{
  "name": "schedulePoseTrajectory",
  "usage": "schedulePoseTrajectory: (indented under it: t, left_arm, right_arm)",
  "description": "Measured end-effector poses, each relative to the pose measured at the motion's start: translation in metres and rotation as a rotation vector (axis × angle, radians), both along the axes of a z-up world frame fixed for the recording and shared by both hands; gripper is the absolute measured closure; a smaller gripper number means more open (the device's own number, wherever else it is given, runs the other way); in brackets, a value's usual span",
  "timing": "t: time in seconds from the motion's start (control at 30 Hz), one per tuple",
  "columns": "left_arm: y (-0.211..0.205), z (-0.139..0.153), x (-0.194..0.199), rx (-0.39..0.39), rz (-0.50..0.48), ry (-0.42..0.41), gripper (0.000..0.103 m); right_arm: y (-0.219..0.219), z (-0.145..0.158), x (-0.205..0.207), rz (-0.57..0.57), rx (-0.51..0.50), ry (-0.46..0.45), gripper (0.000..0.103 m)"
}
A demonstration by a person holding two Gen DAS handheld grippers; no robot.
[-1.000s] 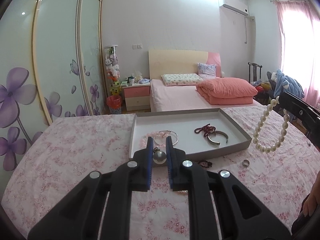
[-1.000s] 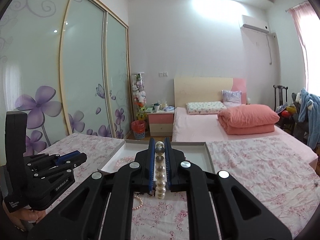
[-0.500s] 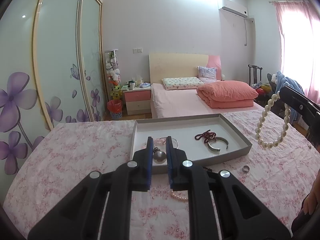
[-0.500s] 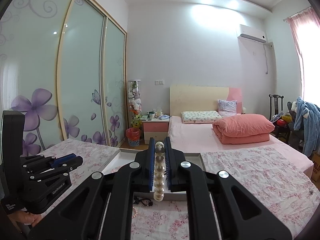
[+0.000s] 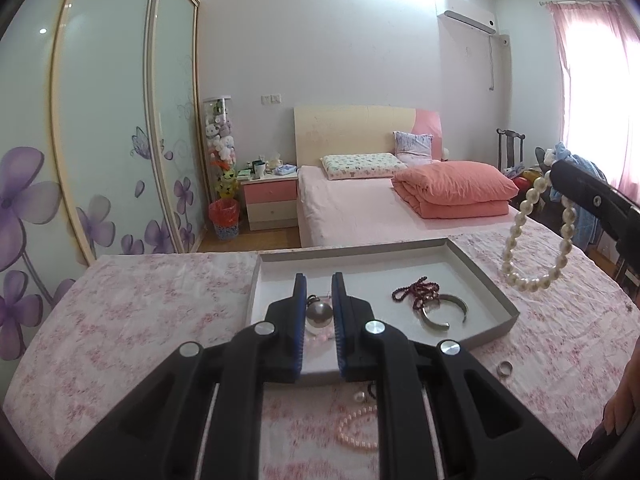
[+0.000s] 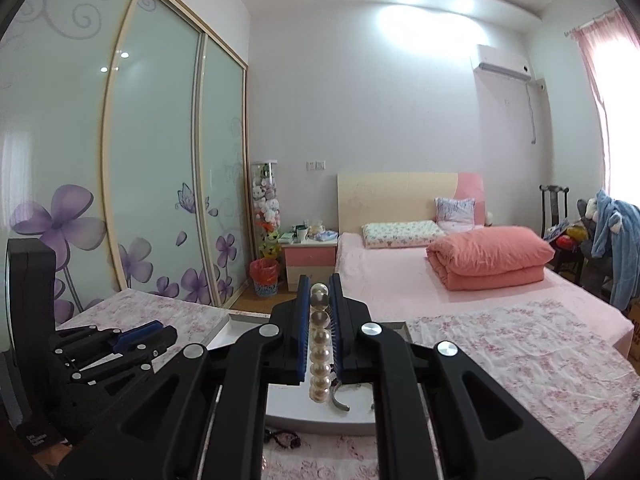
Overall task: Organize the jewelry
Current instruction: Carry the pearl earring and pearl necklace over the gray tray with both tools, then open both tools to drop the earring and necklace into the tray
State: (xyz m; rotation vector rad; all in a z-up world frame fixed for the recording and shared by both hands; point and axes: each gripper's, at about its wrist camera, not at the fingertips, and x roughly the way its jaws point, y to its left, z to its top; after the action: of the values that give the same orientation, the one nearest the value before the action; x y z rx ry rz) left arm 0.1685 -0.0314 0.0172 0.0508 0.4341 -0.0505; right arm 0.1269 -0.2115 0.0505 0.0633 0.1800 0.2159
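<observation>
My left gripper (image 5: 319, 292) is shut on a round silver pendant (image 5: 319, 314) and hovers over the near left part of a shallow grey tray (image 5: 476, 264). A dark red bead bracelet (image 5: 415, 290) and a silver bangle (image 5: 444, 315) lie in the tray. My right gripper (image 6: 319, 294) is shut on a white pearl bracelet (image 6: 320, 354). In the left wrist view this pearl bracelet (image 5: 534, 240) hangs as a loop from the right gripper (image 5: 588, 196), above the tray's right edge. The left gripper (image 6: 136, 334) shows at the lower left of the right wrist view.
On the flowered cloth before the tray lie a silver ring (image 5: 505, 369), a pink pearl bracelet (image 5: 358, 429), a loose pearl (image 5: 360, 397) and dark beads (image 6: 282, 438). A hand (image 5: 620, 412) shows at bottom right. A bed (image 5: 360, 208) stands beyond the table.
Both grippers have moved forward towards the tray, which now lies closer and lower in both views. Each still holds its piece, and the jewelry in the tray has not moved.
</observation>
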Motion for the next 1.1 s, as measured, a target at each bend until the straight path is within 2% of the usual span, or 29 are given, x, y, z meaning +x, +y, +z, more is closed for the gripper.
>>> schedulePoseTrajectory:
  t: [0.3, 0.57, 0.77, 0.87, 0.97, 1.1]
  left_arm:
    - [0.000, -0.023, 0.066, -0.034, -0.022, 0.093, 0.090]
    - [-0.009, -0.048, 0.108, -0.023, -0.030, 0.160, 0.089]
    - [-0.012, -0.065, 0.125, -0.027, -0.033, 0.203, 0.089]
    - [-0.010, -0.070, 0.127, -0.038, -0.029, 0.216, 0.084]
    - [-0.004, -0.069, 0.127, -0.045, -0.021, 0.215, 0.076]
    - [0.011, -0.060, 0.124, -0.068, 0.007, 0.198, 0.073]
  right_arm:
    - [0.002, -0.023, 0.068, 0.028, 0.055, 0.140, 0.093]
    - [0.009, -0.051, 0.115, 0.049, 0.076, 0.262, 0.093]
    - [0.007, -0.067, 0.133, 0.045, 0.103, 0.343, 0.092]
    - [0.003, -0.071, 0.135, 0.042, 0.116, 0.368, 0.091]
    - [-0.001, -0.069, 0.134, 0.027, 0.123, 0.367, 0.078]
    - [-0.010, -0.065, 0.131, 0.009, 0.137, 0.365, 0.076]
